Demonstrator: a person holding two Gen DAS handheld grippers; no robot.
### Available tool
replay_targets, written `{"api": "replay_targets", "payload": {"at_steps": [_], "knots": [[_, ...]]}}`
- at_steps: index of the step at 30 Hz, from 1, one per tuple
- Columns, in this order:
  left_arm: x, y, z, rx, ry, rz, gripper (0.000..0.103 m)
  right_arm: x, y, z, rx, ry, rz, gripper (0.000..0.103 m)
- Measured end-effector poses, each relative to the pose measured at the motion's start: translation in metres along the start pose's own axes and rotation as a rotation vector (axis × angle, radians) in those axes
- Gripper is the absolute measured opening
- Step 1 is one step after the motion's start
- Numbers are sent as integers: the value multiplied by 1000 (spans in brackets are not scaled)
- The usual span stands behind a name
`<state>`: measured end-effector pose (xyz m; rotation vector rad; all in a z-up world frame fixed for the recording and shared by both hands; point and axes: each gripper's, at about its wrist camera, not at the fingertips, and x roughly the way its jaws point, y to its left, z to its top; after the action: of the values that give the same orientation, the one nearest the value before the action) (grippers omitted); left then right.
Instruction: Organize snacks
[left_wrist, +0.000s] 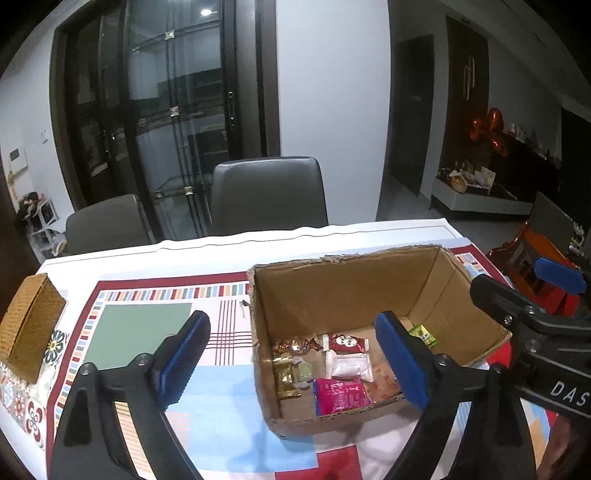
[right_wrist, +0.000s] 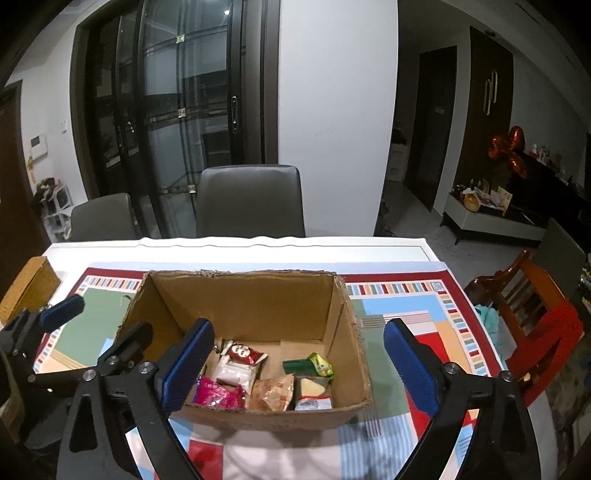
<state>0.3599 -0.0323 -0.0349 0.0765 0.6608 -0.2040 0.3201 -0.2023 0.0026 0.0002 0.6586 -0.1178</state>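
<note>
Patterned in red, pale blue and green blocks, the tablecloth (right_wrist: 402, 306) covers a white table and carries the open cardboard box (right_wrist: 240, 295), which fills the centre of the right wrist view and sits right of centre in the left wrist view. On the box floor, toward its near wall, lie the snacks: a magenta packet (left_wrist: 341, 397) at the lower middle, a red-and-white wrapper (left_wrist: 347, 343) above it, a white pouch (left_wrist: 349, 367) between the two, a gold-wrapped piece (left_wrist: 286, 378) at the lower left, a tan packet (right_wrist: 273, 393) and a green-yellow sachet (right_wrist: 320, 363) toward the right. The left gripper (left_wrist: 295, 369) stands with its blue pads wide apart and nothing between them but air, one pad over the cloth left of the box, the other overlapping the box interior. The right gripper (right_wrist: 297, 369) is likewise spread wide and empty, its pads framing the box's near wall; its black arm also cuts in at the right edge of the left wrist view. A woven straw-coloured box (left_wrist: 31, 325) rests at the table's left edge. Beyond the far edge stand two grey chairs (right_wrist: 249, 201), with dark glass doors (right_wrist: 166, 110) and a white wall behind. At the right, a wooden chair (right_wrist: 532, 295) with red on it stands beside the table, and orange foil balloons (right_wrist: 508, 147) hang above a cluttered low cabinet.
</note>
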Motion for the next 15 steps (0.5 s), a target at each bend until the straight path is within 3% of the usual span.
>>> {"api": "replay_targets", "payload": {"at_steps": [7,15], "knots": [[-13,5,-2,-10,-14,30,100,-13,1,-1,-3,-24,-3,94],[-33,8,-6,2,-36,48,101,-31,-3,-6,0,-46,0,94]]}}
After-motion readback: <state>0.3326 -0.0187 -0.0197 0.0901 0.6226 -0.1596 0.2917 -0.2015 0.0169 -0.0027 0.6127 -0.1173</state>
